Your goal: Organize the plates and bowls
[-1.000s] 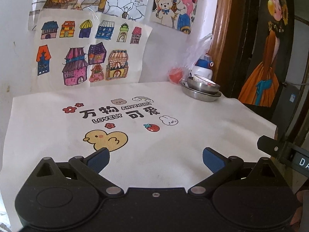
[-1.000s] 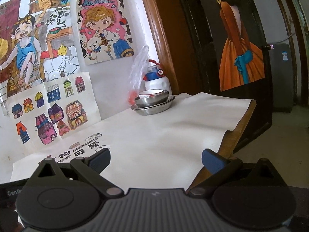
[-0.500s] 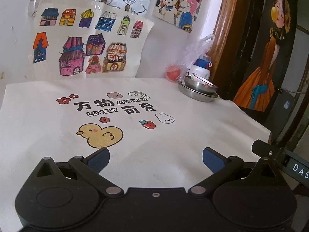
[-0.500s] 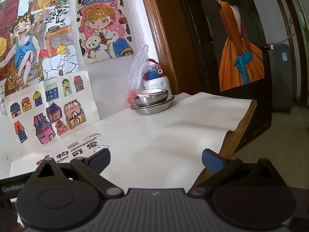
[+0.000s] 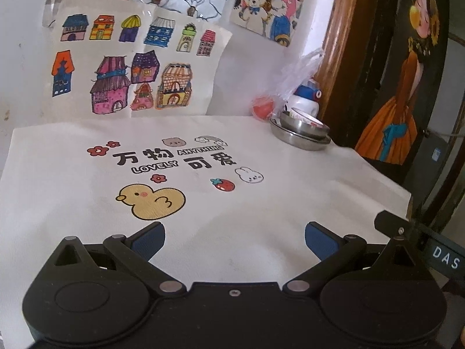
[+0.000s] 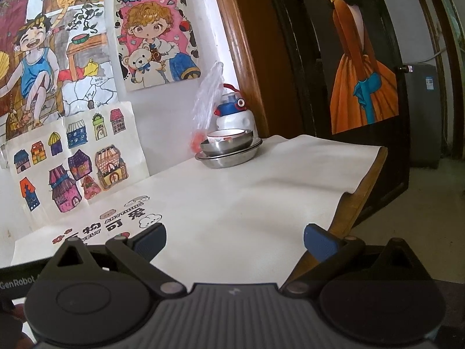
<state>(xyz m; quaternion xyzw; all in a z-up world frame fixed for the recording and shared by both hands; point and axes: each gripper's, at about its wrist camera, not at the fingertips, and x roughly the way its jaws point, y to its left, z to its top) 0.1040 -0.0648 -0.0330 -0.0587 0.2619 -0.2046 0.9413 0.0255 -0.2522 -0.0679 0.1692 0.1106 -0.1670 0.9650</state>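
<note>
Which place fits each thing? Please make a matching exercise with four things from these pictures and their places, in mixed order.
Things:
1. white bowl
2. metal plate
3. yellow duck print
4. house drawings

Places:
a. on the wall
b. at the bottom of the stack
c. on the tablecloth, ahead of the left tool
d. at the top of the stack

Pairs: 1-d, 2-b, 3-c, 4-a

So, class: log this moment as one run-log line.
left gripper: open, empty | right gripper: open, empty | white bowl in steel bowl on steel plate, table's far corner
</note>
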